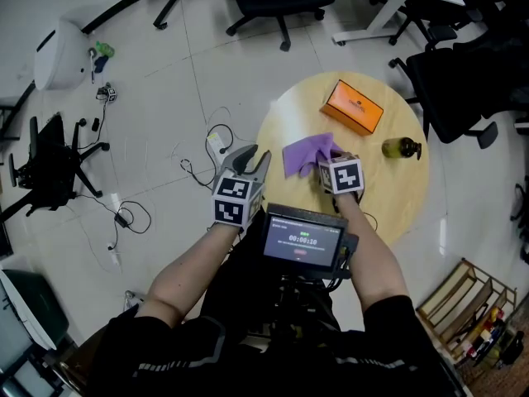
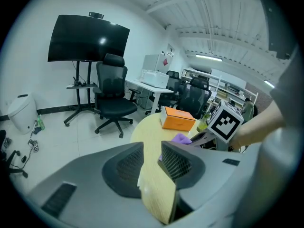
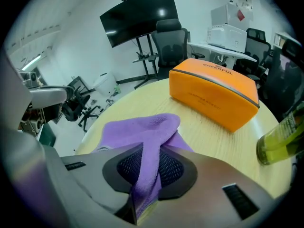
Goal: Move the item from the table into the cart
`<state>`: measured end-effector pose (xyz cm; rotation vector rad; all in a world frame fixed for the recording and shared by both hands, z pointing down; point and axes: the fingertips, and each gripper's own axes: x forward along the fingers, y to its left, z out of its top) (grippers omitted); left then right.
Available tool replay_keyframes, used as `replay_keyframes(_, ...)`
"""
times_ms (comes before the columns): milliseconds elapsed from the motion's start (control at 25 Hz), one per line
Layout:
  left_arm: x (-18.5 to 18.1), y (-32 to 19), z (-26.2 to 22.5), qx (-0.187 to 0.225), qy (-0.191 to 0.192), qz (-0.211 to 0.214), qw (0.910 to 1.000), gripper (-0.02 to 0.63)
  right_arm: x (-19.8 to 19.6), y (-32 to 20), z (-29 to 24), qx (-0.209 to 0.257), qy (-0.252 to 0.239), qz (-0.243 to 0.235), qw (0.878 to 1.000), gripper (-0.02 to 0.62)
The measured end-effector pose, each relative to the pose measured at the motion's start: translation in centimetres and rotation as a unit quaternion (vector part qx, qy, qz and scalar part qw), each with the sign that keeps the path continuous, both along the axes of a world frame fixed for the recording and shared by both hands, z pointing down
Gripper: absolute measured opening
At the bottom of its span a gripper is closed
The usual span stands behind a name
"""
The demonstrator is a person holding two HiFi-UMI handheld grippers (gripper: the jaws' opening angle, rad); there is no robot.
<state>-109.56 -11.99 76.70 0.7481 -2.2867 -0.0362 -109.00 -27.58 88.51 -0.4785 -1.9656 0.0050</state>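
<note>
Your right gripper (image 3: 149,172) view settles what the head view only hints at: both pads are pressed together on a fold of the purple cloth (image 3: 142,127), which runs up between them and spreads over the table ahead. From above, your right gripper (image 1: 321,170) merely sits at the cloth's (image 1: 304,155) near edge, on the round wooden table (image 1: 397,197), with the grip itself covered by the marker cube.

Your left gripper (image 2: 152,160) view shows its jaws a narrow way apart with nothing between them, only the table's edge (image 2: 147,132) showing through the gap. The head view places that gripper (image 1: 252,157) off the table's left side, over the floor.

Also on the table are an orange box (image 1: 353,107) beyond the cloth and a small yellow-green bottle (image 1: 401,148) to its right, both apart from the cloth. The left gripper view adds what the head view cuts off: a large black screen (image 2: 88,37) on a stand, a black office chair (image 2: 111,94) and white desks behind. Cables (image 1: 124,213) trail over the pale tiled floor
</note>
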Motion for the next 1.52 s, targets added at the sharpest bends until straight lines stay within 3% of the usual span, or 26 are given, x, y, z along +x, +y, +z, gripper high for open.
replay_keyframes(360,1.9,-0.6,-2.9,0.019,-0.008,0.025,0.9995,0.054,0.9,0.0,-4.7,-0.007,-0.063,0.026,0.998,0.032)
replay_keyframes(640,4.0,-2.7,-9.0,0.035,-0.038,0.047,0.9975,0.011,2.0,-1.6,-13.8,-0.026,-0.139,0.040,0.989,0.032)
replay_keyframes(800,7.9,-4.8,-13.6,0.037,-0.065,0.051,0.9959,0.000,6.2,-3.5,-20.3,-0.037,-0.189,0.045,0.980,0.032)
replay_keyframes(960,14.2,-7.9,-19.0,0.049,-0.097,0.057,0.9924,0.000,12.8,-6.5,-26.9,-0.051,-0.240,0.051,0.968,0.032)
replay_keyframes(1120,13.7,-7.5,-22.8,0.068,-0.115,0.063,0.9890,0.000,13.1,-6.7,-32.2,-0.054,-0.282,0.058,0.956,0.031)
replay_keyframes(1280,13.4,-7.4,-28.1,0.083,-0.134,0.081,0.9842,0.000,13.7,-7.2,-39.6,-0.067,-0.336,0.084,0.936,0.031)
replay_keyframes(1440,20.5,-8.7,-30.9,0.105,-0.158,0.100,0.9768,0.000,22.6,-9.4,-44.2,-0.082,-0.396,0.121,0.907,0.031)
replay_keyframes(1520,22.1,-9.0,-32.1,0.112,-0.169,0.106,0.9734,0.000,25.0,-10.2,-45.9,-0.081,-0.418,0.133,0.895,0.031)
